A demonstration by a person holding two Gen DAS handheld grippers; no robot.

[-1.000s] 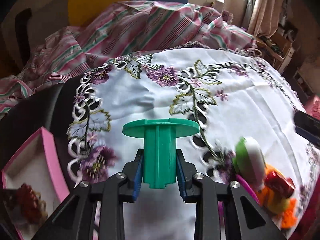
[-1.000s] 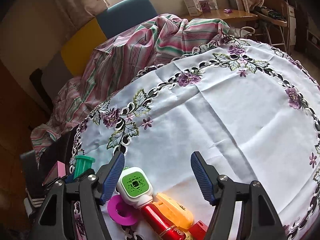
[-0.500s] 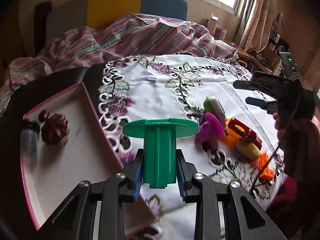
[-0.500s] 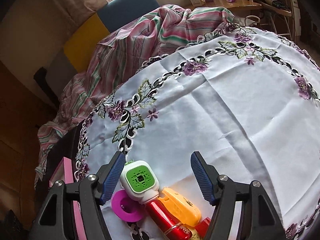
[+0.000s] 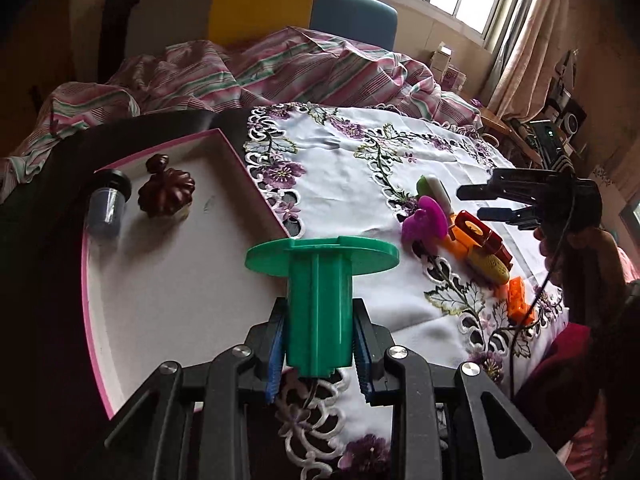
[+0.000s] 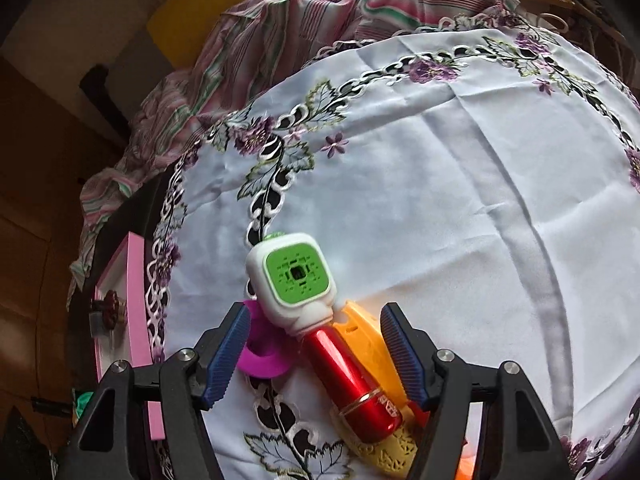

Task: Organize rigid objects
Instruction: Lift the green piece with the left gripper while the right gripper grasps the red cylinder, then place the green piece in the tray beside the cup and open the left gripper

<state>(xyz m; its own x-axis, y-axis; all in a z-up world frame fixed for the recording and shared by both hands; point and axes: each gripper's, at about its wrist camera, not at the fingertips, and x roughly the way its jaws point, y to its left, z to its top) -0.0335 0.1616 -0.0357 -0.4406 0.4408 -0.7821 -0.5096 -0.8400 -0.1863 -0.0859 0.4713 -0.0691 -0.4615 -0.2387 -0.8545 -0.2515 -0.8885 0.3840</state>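
Swung leftward, the left gripper [image 5: 318,344] now holds its clamped green plastic spool [image 5: 320,300] beside the pink-rimmed white tray [image 5: 180,280] — two items inside, several left. The right gripper [image 6: 316,350], jaws just narrowing, untouching, straddles the red metallic tube [image 6: 352,384].

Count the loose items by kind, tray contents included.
Spools: 2 (green spool, magenta spool)
Small jar: 1
Dark red pumpkin-shaped piece: 1
Red-handled gadget: 1
Orange-yellow case: 1
Orange block: 1
Total: 7
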